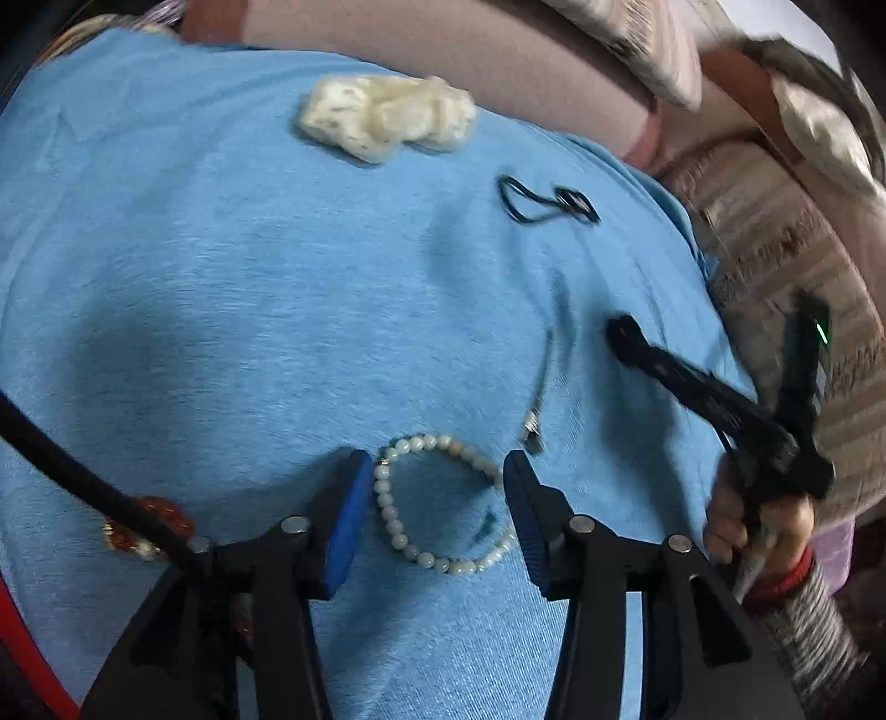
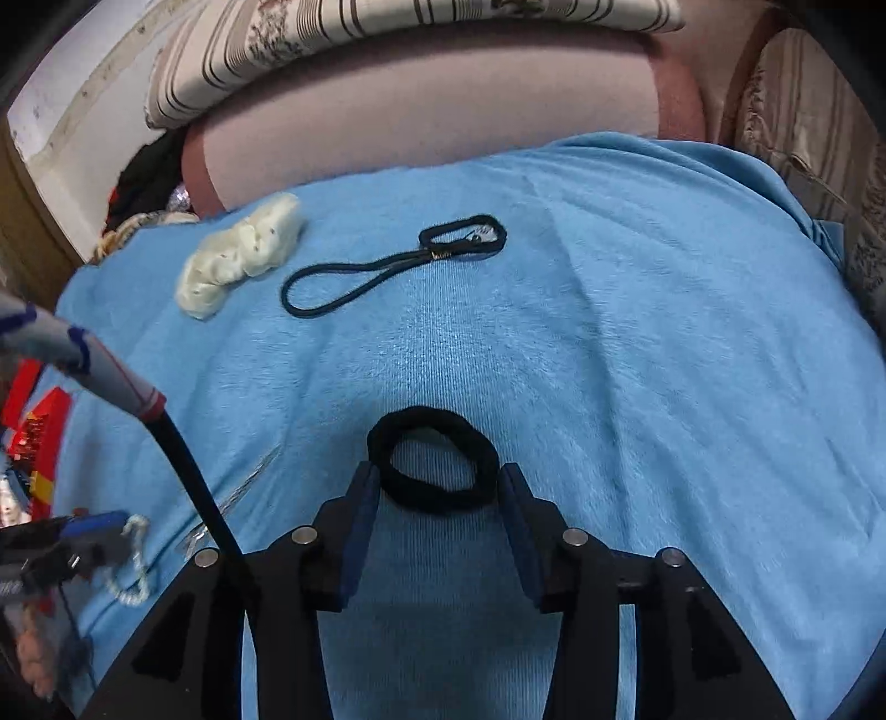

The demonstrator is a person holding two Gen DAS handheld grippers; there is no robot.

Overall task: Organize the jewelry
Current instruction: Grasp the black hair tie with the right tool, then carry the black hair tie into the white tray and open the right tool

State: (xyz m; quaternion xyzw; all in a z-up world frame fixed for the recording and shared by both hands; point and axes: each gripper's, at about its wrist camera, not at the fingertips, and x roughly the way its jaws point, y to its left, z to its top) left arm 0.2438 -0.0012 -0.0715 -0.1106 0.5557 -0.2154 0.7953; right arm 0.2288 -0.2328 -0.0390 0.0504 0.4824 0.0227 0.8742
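A pale bead bracelet lies flat on the blue cloth, between the open fingers of my left gripper. A black hair tie lies on the same cloth, between the open fingers of my right gripper. Neither is gripped. A black cord loop with a small clasp lies further back; it also shows in the left wrist view. A thin silver chain lies right of the bracelet. The right gripper shows in the left wrist view, and the left gripper in the right wrist view.
A cream scrunchie lies at the far side of the cloth; it also shows in the right wrist view. A red-and-gold piece lies left of my left gripper, under its cable. Pink bedding and striped pillows lie beyond the cloth.
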